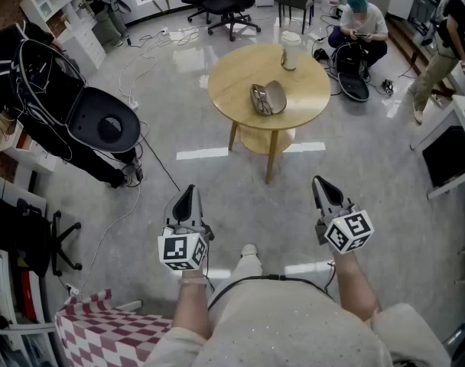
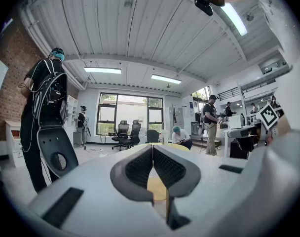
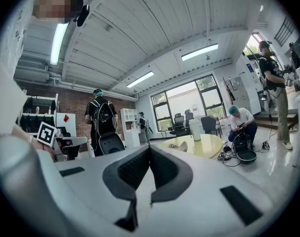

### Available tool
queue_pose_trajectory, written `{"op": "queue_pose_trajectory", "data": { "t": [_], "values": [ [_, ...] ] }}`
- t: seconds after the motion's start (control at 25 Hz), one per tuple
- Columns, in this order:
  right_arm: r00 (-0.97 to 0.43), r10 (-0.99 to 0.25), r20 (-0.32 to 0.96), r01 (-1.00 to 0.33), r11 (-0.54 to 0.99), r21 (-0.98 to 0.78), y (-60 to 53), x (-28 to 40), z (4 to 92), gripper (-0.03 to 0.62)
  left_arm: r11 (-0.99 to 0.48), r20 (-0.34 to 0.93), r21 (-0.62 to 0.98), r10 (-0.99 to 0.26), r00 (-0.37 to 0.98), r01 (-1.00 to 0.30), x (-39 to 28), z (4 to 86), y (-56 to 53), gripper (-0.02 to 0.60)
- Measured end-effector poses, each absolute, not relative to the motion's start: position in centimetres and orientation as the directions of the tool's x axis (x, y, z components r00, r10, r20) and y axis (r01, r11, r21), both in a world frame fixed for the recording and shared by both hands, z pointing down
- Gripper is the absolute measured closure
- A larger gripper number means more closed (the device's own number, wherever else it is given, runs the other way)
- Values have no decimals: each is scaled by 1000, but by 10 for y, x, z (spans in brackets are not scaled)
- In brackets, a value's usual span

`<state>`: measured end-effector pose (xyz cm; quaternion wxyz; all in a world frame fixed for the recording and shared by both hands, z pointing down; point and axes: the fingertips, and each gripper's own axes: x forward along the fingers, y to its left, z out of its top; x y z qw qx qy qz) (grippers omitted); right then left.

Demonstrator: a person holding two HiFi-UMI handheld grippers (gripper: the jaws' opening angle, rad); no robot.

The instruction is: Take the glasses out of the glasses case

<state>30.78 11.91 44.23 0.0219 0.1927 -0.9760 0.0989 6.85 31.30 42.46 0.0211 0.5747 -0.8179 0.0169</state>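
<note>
The glasses case [image 1: 268, 98] lies open near the middle of a round wooden table [image 1: 240, 67], its two halves spread side by side; the darker left half seems to hold the glasses, though they are too small to make out surely; its long axis runs roughly away from the person, tilted a little. A white cup [image 1: 291, 50] stands near the table's far edge, apart from the case. The table is well ahead of both tongs across bare floor; the case lies forward and between them, somewhat nearer the right gripper [image 1: 318, 182] than the left gripper [image 1: 188, 196], so I judge the right hand has the shorter reach once the person steps up. Both are held low by the body; in each gripper view the jaws are pressed together at the tips with nothing between them. No brand, label or writing can be read on case or cup; the cubes show only square marker patterns.
</note>
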Motion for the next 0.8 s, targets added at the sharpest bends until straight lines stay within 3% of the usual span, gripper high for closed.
{"op": "queue_pose_trajectory", "data": {
  "t": [0.36,0.8],
  "values": [
    [-926,-363,107,-377,906,-192,99,288,449,589,305,98,10,-948,-303,-952,56,439,292,575],
    [-887,-443,131,-461,852,-247,65,254,467,588,256,112,36,-962,-250,-966,-2,448,255,575]
  ]
}}
